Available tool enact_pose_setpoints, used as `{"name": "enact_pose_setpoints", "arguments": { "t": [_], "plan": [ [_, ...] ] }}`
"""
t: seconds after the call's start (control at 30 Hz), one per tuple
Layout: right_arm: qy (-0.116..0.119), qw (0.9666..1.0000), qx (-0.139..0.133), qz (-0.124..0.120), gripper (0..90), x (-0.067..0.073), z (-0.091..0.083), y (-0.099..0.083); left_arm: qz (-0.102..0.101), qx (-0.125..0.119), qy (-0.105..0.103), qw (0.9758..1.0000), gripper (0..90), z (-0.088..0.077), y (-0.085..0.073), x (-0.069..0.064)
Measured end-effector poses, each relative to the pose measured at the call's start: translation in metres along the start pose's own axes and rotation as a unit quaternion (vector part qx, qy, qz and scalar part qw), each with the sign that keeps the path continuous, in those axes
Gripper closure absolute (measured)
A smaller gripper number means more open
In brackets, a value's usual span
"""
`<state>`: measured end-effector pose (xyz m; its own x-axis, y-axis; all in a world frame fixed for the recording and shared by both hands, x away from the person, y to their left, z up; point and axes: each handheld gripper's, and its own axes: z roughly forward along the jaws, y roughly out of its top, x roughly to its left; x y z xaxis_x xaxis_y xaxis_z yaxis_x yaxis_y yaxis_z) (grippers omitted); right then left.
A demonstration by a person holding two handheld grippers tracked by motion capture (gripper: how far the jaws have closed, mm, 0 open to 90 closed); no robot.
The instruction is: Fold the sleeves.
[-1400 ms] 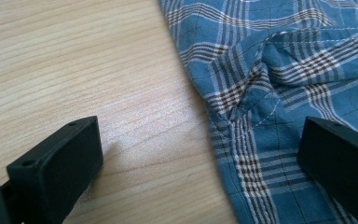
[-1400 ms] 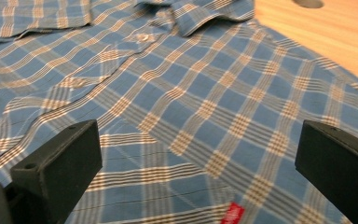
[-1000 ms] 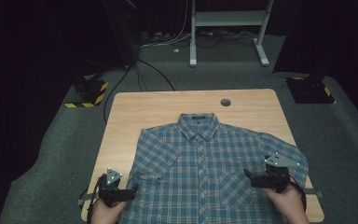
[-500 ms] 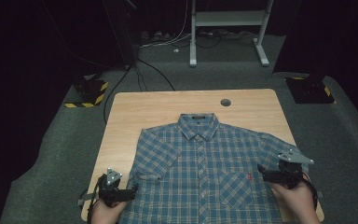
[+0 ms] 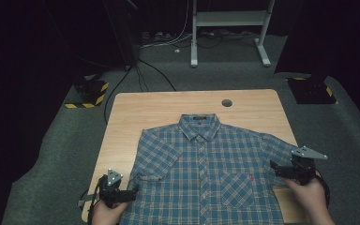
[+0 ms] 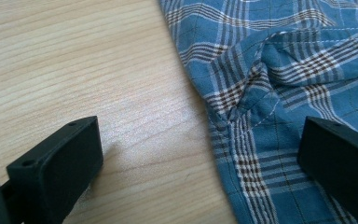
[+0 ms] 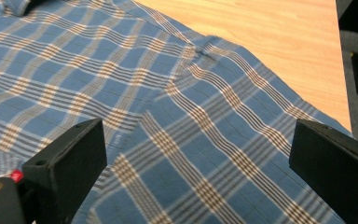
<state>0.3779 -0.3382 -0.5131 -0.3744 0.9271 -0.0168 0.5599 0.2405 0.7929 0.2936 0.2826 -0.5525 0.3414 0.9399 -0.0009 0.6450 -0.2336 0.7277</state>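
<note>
The plaid shirt (image 5: 211,178) lies flat, collar away from the person, on the wooden worktop (image 5: 140,112), with the left tongs (image 5: 130,193) gaping at its sleeve edge and the right tongs (image 5: 275,169) gaping, probably just above the opposite sleeve.

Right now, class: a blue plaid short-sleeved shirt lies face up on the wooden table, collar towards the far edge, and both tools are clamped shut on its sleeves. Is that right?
One detail is wrong: neither tool is shut. The left tool has its jaws wide apart over the sleeve edge in the left gripper view, and the right tool stands open above the sleeve in the right gripper view. The shirt, the table and the collar are as you said.
</note>
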Motion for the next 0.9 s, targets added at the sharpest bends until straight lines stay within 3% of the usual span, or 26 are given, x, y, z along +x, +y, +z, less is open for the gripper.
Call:
{"name": "enact_pose_setpoints", "arguments": {
  "t": [0.3, 0.43, 0.63, 0.9],
  "plan": [
    [-0.026, 0.9994, 0.019, 0.013, 6.1, -0.018, 0.006, -0.006, 0.0, 0.0, 0.0, 1.0, 0.2, 0.0, 0.0, 0.0],
    [-0.031, 0.9986, 0.037, 0.022, 14.8, -0.024, 0.009, -0.008, 0.0, 0.0, 0.0, 1.0, 0.2, 0.0, 0.0, 0.0],
    [-0.05, 0.9971, 0.046, 0.035, 19.8, -0.035, 0.01, -0.009, 0.0, 0.0, 0.0, 1.0, 0.2, 0.0, 0.0, 0.0],
    [-0.061, 0.9952, 0.059, 0.049, 23.0, -0.041, 0.013, -0.015, 0.0, 0.0, 0.0, 1.0, 0.2, 0.0, 0.0, 0.0]
  ]
}}
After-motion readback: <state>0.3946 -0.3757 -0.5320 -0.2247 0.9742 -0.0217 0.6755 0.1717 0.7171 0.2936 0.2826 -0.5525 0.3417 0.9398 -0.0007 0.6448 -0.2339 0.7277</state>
